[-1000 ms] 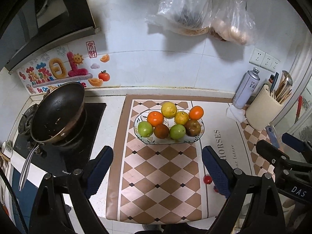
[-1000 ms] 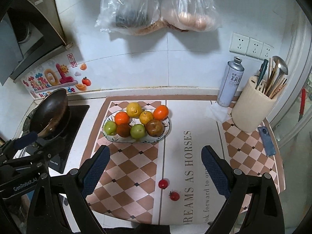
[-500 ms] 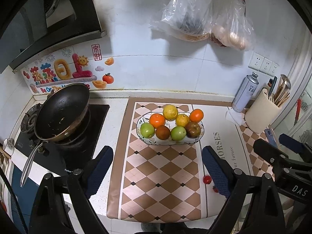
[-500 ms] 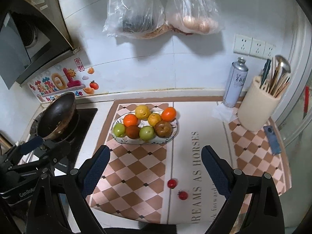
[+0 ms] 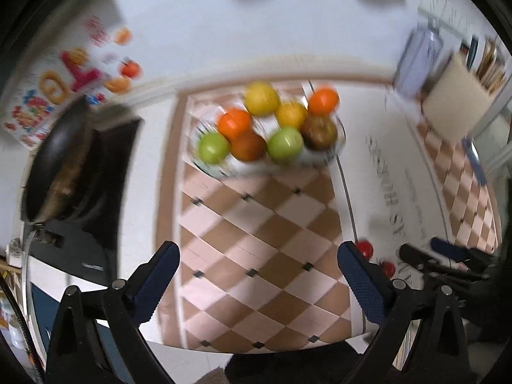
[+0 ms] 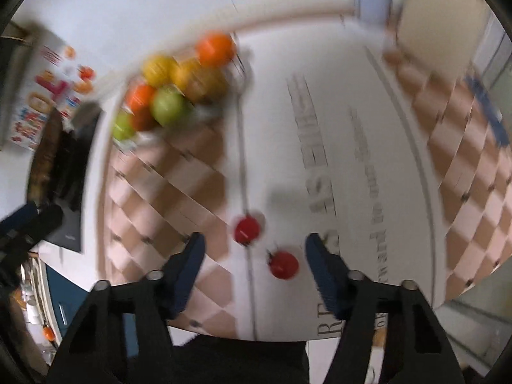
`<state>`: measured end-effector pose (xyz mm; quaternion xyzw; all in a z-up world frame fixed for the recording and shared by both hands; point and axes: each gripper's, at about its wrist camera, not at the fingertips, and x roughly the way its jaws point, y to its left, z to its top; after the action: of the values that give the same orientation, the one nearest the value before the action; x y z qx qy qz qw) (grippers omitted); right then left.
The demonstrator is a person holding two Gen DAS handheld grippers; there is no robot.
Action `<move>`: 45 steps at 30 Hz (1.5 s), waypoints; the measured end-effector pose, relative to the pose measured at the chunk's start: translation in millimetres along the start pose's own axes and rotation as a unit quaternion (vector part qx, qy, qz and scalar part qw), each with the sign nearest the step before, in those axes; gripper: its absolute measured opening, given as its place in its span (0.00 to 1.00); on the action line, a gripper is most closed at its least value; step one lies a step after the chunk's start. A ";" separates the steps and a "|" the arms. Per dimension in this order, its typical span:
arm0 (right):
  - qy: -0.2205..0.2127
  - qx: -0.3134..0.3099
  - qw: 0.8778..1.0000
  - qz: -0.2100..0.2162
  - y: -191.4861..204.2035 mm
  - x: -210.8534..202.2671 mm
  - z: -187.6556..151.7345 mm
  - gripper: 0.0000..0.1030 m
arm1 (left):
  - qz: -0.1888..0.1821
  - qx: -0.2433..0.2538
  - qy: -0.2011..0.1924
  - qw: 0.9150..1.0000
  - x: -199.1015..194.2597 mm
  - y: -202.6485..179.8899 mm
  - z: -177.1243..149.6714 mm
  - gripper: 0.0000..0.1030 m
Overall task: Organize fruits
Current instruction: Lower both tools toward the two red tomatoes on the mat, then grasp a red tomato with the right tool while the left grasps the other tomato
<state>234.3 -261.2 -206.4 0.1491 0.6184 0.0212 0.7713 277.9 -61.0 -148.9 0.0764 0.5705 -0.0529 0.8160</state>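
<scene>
Two small red cherry tomatoes lie on the mat near the counter's front edge: one (image 6: pixel 247 230) farther, one (image 6: pixel 283 264) nearer, both between the open fingers of my right gripper (image 6: pixel 254 249). A glass fruit bowl (image 5: pixel 332 153) holds oranges, lemons, green apples and brown fruit at the mat's far end; it also shows in the right wrist view (image 6: pixel 208 112). My left gripper (image 5: pixel 256 256) is open and empty above the checkered mat, short of the bowl. The tomatoes (image 5: pixel 365 249) show at its right finger. Both views are motion-blurred.
A black frying pan (image 5: pixel 60 163) sits on the stove at left. A cream utensil holder (image 5: pixel 454 108) and a spray can (image 5: pixel 419 60) stand at the back right. A blue object (image 6: pixel 486 108) lies on the mat's right side. The counter edge runs just below both grippers.
Both grippers have dropped fast toward the counter. The right one has come down around the two tomatoes. The left one has moved closer to the mat and bowl.
</scene>
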 end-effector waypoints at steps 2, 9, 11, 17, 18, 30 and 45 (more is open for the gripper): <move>0.021 0.003 1.000 -0.004 -9.6 24.5 -6.8 0.54 | -0.022 0.012 0.049 0.998 30.1 -14.9 3.3 0.98; 0.057 0.002 0.998 0.001 -21.4 68.7 -20.8 0.36 | -0.036 0.049 0.125 0.990 93.2 -56.6 3.3 0.98; 0.046 -0.007 0.999 -0.002 -21.9 69.4 -22.1 0.33 | -0.048 0.042 0.137 0.989 102.7 -61.4 3.8 0.98; 0.022 0.015 1.000 -0.010 -44.0 50.8 -25.2 0.32 | -0.085 0.044 0.162 0.982 115.5 -83.6 2.1 0.98; 0.019 0.025 0.999 -0.009 -50.0 46.8 -25.2 0.32 | -0.096 0.048 0.168 0.980 117.4 -90.7 1.1 0.98; -0.001 0.062 0.998 -0.028 -80.1 22.4 -17.8 0.33 | -0.132 0.123 0.196 0.964 138.4 -153.6 -11.9 0.33; -0.028 0.033 0.999 -0.008 -53.7 5.0 14.8 0.33 | -0.157 0.076 0.147 0.974 109.4 -117.5 14.8 0.27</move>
<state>241.6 -314.5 -222.1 0.1702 0.5978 -0.0099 0.7833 308.7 -179.1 -254.2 0.0548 0.6834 -0.2117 0.6965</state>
